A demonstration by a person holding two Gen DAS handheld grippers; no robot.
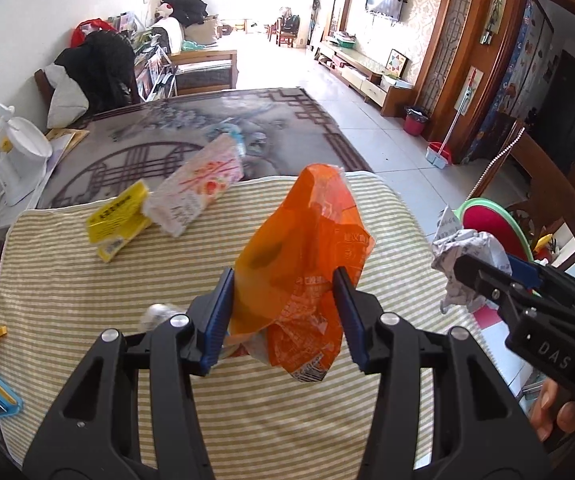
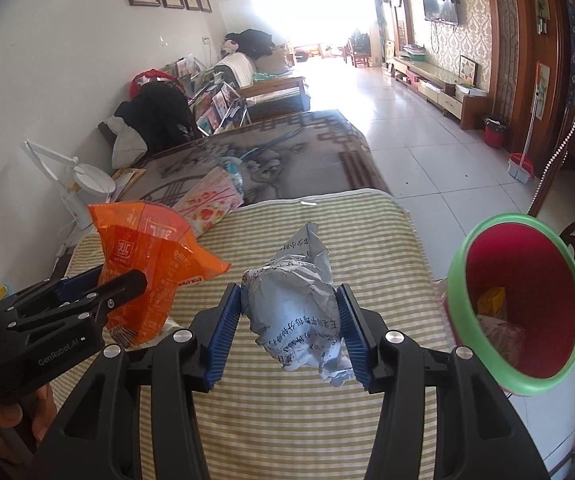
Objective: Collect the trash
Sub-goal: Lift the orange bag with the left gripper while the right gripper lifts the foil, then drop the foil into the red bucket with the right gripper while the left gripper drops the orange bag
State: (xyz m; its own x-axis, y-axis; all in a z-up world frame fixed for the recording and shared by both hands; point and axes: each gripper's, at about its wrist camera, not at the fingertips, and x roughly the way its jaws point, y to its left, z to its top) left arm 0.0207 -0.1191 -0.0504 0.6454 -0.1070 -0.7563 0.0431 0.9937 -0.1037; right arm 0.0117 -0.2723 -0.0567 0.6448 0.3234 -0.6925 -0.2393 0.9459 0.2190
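Two grippers are each closed on a piece of trash above a table covered by a green-and-white striped cloth. The left gripper pinches a crumpled orange plastic bag between its blue pads, the bag standing up out of the jaws and hanging a little below them, clear of the cloth. The right gripper clamps a crumpled ball of printed white paper, which bulges above and below its blue pads. In the left wrist view the right gripper appears at the right edge with the paper ball in front of it and part of a hand beneath; in the right wrist view the left gripper shows at the left with the orange bag. Just right of the right gripper, beside the table edge, stands a red bin with a green rim, with some yellow and pale scraps lying inside. Farther out on the cloth lie a yellow packet and, touching it, a pink-and-white patterned wrapper that reaches onto the dark patterned table surface beyond. A white desk lamp stands at the table's left edge. A small red bin stands far off on the tiled floor by the wooden partition.
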